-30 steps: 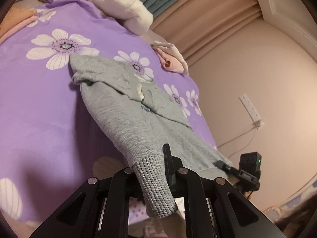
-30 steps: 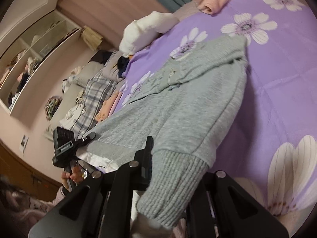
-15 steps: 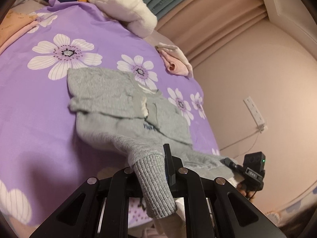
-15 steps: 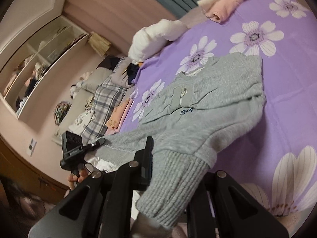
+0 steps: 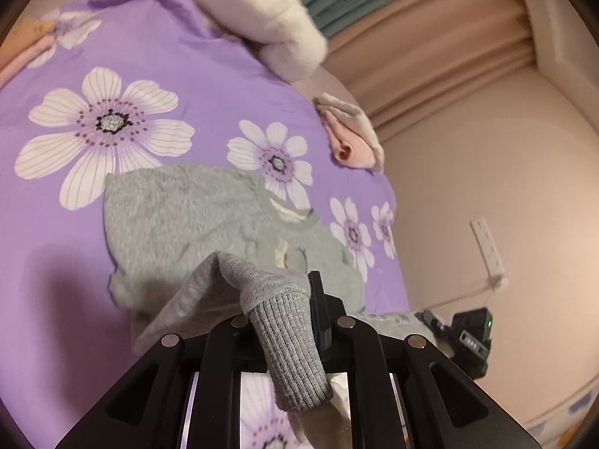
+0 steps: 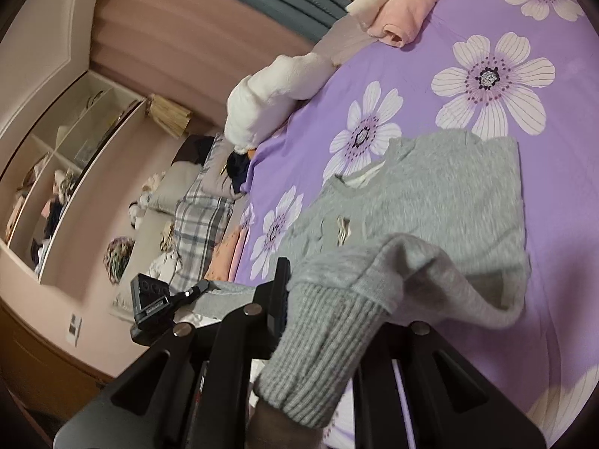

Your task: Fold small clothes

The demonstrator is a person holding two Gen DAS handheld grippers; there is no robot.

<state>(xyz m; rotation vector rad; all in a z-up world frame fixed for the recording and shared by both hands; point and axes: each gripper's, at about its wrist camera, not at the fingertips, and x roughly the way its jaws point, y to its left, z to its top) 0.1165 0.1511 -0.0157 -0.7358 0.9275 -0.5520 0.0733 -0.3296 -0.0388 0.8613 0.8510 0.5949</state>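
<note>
A small grey sweatshirt (image 5: 194, 220) lies on the purple flowered bedspread (image 5: 131, 60), collar toward the far side. My left gripper (image 5: 295, 299) is shut on the ribbed hem (image 5: 288, 351) at one bottom corner and holds it lifted over the sweatshirt's body. My right gripper (image 6: 299, 292) is shut on the ribbed hem (image 6: 318, 351) at the other bottom corner, also lifted over the sweatshirt (image 6: 441, 194). The lower half of the garment arches up from the bed toward both grippers. Each gripper shows in the other's view, low near the bed edge.
A folded pink garment (image 5: 348, 138) and a white plush pile (image 5: 258, 15) lie at the far side of the bed. Plaid and peach clothes (image 6: 198, 224) are stacked beside the bed. A wall with a socket (image 5: 486, 247) is close on the right.
Both grippers have carried the hem forward over the sweatshirt toward the collar. The stretched lower half has gone slack and now folds over the upper half.
</note>
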